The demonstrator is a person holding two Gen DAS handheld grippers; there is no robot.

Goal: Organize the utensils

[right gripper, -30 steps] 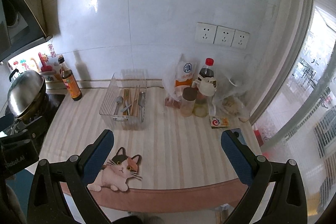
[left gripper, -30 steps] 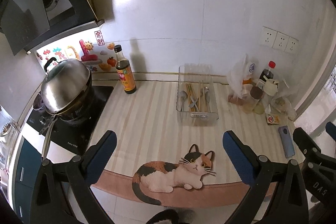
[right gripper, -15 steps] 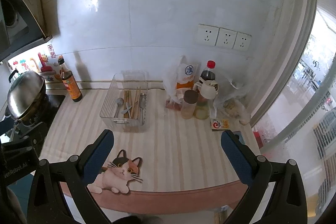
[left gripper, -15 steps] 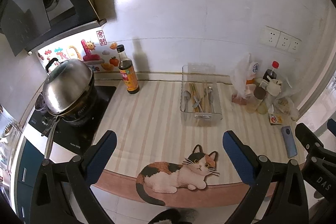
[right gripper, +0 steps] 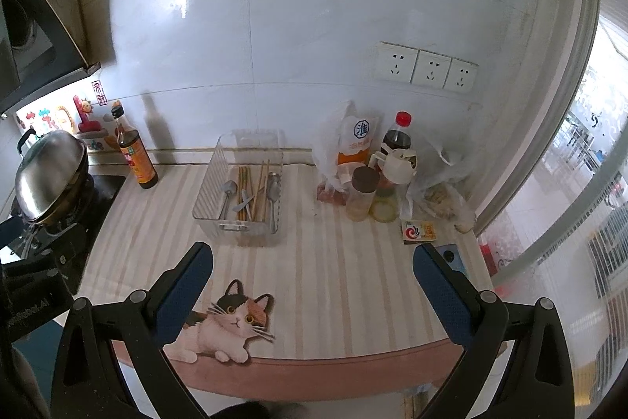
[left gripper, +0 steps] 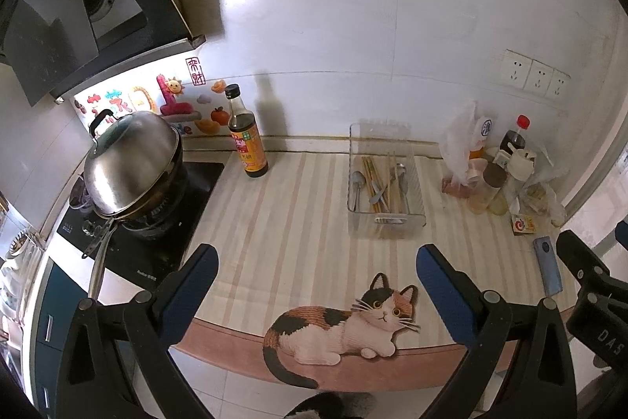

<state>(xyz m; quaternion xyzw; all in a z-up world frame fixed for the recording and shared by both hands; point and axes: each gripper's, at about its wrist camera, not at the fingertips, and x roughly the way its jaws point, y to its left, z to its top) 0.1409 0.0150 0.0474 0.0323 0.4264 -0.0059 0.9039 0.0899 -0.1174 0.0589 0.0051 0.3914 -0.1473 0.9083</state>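
Both my grippers are hanging out at the near edge of the counter (left gripper: 274,222), not touching anything. Left gripper (left gripper: 316,264) has its jaws spread wide and released, nothing between them but striped counter. Same deal on the right gripper (right gripper: 312,262): jaws wide apart, holding nothing.

Closest thing to me is the cat sticker (left gripper: 345,324) lying flat right on the front edge of the counter, showing between the left jaws. In the right view it sits toward my left finger.

Over on the right side near the edge there's a blue phone (left gripper: 547,266) lying flat, and just behind it a small box (right gripper: 418,230) with a red swirl on it.

Further back, roughly mid-counter, is the clear tray (right gripper: 241,218) with the utensils in it. There are a couple of spoons (right gripper: 227,197), one on each side, and a bunch of chopsticks (right gripper: 253,191) down the middle, all lying lengthwise and kind of jumbled together.

To the right of the tray there's a cluster of stuff by the wall: a jar (right gripper: 361,193) with a dark lid, a red-capped bottle (right gripper: 396,140), a pouch (right gripper: 355,140) and some plastic bags (right gripper: 439,191).

To the left of the tray, back near the wall, stands a soy sauce bottle (left gripper: 245,140), upright. Left of that is the black stove (left gripper: 172,222) with a lidded steel wok (left gripper: 129,163) on it.
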